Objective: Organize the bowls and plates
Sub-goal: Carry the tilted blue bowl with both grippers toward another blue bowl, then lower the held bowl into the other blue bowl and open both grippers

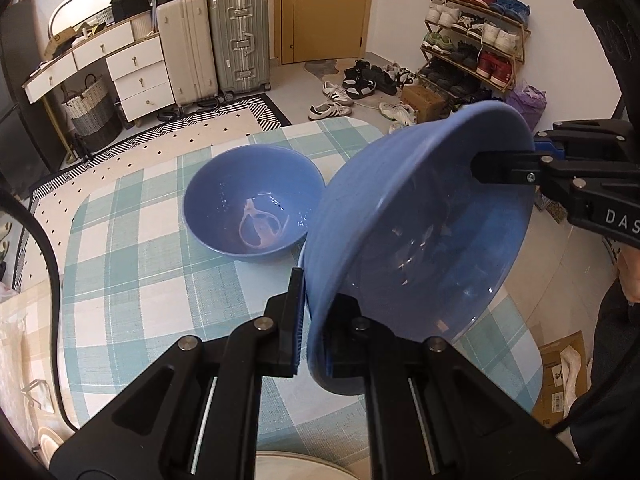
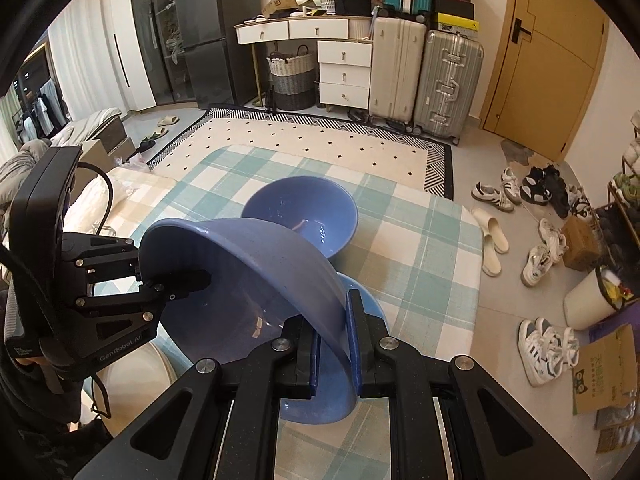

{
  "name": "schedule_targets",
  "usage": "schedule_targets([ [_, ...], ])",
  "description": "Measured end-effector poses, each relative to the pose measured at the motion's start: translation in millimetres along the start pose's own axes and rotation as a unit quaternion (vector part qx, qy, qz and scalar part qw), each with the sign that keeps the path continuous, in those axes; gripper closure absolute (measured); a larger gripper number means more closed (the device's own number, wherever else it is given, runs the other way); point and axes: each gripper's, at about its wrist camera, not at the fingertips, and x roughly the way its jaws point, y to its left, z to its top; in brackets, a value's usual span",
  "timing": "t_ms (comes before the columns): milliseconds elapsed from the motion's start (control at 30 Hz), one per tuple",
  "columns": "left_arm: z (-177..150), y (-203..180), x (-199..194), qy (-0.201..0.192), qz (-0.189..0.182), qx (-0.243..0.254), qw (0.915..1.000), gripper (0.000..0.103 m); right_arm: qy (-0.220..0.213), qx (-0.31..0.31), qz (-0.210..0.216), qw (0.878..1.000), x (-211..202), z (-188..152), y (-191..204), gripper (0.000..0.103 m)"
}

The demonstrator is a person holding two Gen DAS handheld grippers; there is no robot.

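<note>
Both tongs clamp one tilted blue bowl [image 1: 420, 232] above the table.
Left gripper [image 1: 316, 336] pinches its near rim; right gripper [image 2: 334, 344] bites the opposite rim. Beneath it sits a lighter blue dish [image 2: 320, 396]. Farther off, a second blue bowl [image 1: 254, 204] rests on the checked tablecloth [image 1: 132, 264].

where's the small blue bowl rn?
The small bowl sits upright on the checked tablecloth, just beyond the big tilted bowl that both tongs hold by its rim; left of it in the left-wrist view.
</note>
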Motion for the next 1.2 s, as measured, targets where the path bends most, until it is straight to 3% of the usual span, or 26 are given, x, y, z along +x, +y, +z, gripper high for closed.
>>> schedule_targets([
  [633, -3, 8, 67, 0.044, -0.02, 0.0, 0.9988, 0.099, 0.052, 0.006, 0.012, 0.999, 57, -3, -16, 0.091],
  [1200, 1, 24, 107, 0.058, -0.005, -0.007, 0.9983, 0.102, 0.086, 0.006, 0.005, 0.996, 120, -10, -26, 0.089],
])
